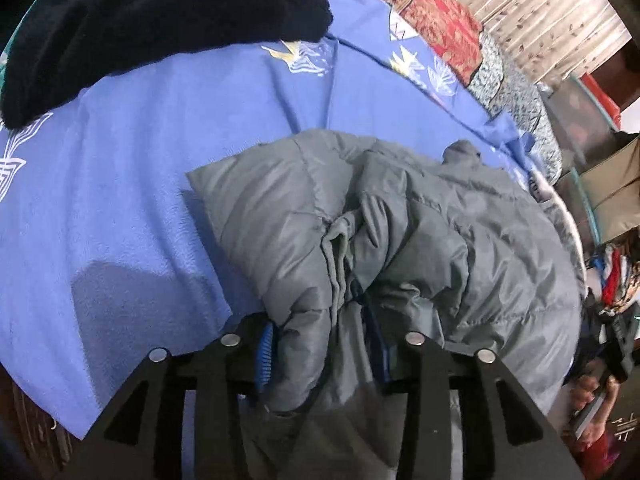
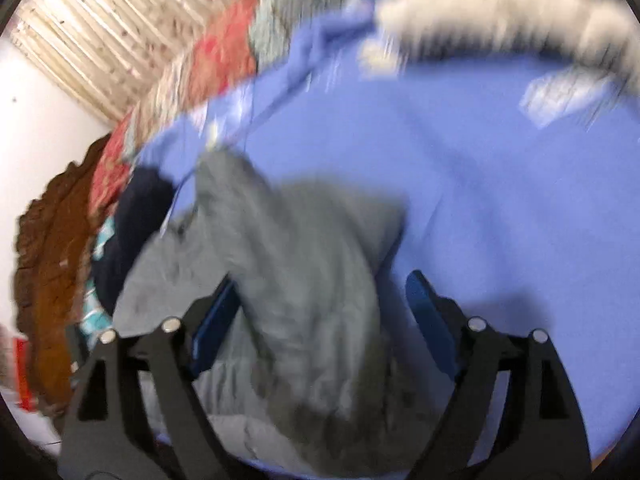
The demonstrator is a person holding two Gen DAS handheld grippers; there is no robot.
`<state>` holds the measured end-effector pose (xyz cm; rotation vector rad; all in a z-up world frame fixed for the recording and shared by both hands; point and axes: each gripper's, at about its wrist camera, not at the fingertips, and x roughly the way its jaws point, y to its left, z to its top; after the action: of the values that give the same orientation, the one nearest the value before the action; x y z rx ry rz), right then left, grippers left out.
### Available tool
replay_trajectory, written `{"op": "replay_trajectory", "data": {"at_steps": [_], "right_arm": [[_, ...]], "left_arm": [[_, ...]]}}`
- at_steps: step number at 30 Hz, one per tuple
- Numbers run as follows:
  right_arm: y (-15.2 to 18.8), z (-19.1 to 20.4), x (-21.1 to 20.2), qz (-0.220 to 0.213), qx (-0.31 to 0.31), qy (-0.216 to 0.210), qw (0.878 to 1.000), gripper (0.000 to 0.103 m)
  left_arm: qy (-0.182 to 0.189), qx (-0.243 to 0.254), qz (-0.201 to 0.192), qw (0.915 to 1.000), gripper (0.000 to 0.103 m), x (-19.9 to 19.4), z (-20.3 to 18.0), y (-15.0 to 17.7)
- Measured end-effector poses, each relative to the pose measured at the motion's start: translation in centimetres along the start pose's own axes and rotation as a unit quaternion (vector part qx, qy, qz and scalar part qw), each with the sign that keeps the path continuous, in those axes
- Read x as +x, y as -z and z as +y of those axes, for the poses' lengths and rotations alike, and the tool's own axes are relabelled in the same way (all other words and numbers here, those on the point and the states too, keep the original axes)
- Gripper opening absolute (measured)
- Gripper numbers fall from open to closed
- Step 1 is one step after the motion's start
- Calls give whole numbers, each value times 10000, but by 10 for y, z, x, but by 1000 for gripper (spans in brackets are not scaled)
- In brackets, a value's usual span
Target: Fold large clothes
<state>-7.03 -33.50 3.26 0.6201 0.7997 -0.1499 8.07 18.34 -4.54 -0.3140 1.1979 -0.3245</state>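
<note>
Left black hand-held gripper (image 1: 320, 356) — blue-padded fingers (image 1: 264, 354) closed on a bunched fold of grey padded jacket (image 1: 400, 232). Right black hand-held gripper (image 2: 324, 320) — fingers spread wide, blurred.

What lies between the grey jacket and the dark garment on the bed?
Only bare blue sheet separates the jacket from the dark garment, seen in the left wrist view.
</note>
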Motion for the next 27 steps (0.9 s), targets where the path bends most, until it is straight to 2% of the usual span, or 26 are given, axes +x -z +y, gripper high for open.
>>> {"op": "replay_trajectory", "data": {"at_steps": [2, 3, 4, 6, 8, 10, 11, 12, 13, 14, 15, 16, 18, 20, 21, 23, 25, 27], "right_arm": [[-17, 48, -19, -438, -725, -47, 9964, 80], [-21, 73, -18, -493, -1076, -162, 9928, 80], [-20, 112, -9, -325, -1569, -510, 9858, 81], [-9, 171, 20, 273, -2234, -1019, 9690, 83], [22, 235, 68, 860, -3155, -1031, 9394, 84], [47, 262, 110, 1279, -3544, -919, 9217, 83], [60, 272, 147, 1808, -3458, -871, 9166, 82], [66, 276, 171, 2173, -3338, -881, 9130, 63], [72, 280, 196, 2569, -3252, -965, 9049, 39], [82, 292, 210, 2754, -3396, -1084, 8928, 28], [87, 303, 210, 2746, -3593, -1171, 8842, 10], [91, 315, 203, 2676, -3731, -1304, 8787, 7], [89, 330, 191, 2352, -3948, -1601, 8736, 7], [86, 340, 182, 2047, -3983, -1873, 8743, 7], [87, 340, 189, 2091, -3884, -1937, 8763, 7], [93, 334, 210, 2383, -3730, -1850, 8774, 7], [100, 318, 234, 2733, -3456, -1884, 8777, 8], [100, 307, 251, 2760, -3167, -1952, 8862, 8]], "left_arm": [[128, 16, -61, 9999, 65, -3, 4, 3], [178, 12, -89, 9998, 65, -5, 5, 7], [227, -4, -102, 9997, 65, -4, 4, 7], [345, -18, -151, 9993, 66, -2, 2, 7], [423, -15, -195, 9989, 67, -3, 2, 8], [523, -37, -226, 9984, 68, -6, 7, 12], [582, -45, -239, 9980, 68, -8, 8, 14], [618, -44, -248, 9978, 69, -10, 10, 15], [639, -41, -260, 9976, 70, -12, 12, 17], [638, -27, -279, 9976, 71, -14, 13, 18], [630, -11, -290, 9976, 71, -15, 13, 17], [628, 10, -302, 9976, 71, -19, 15, 17], [711, -7, -392, 9967, 71, -29, 21, 16], [803, -63, -555, 9952, 71, -42, 30, 15], [865, -156, -670, 9939, 72, -51, 39, 14], [992, -427, -819, 9908, 80, -64, 54, 11], [1102, -561, -755, 9894, 84, -64, 58, 5], [1084, -564, -601, 9907, 84, -60, 51, 0]]}}
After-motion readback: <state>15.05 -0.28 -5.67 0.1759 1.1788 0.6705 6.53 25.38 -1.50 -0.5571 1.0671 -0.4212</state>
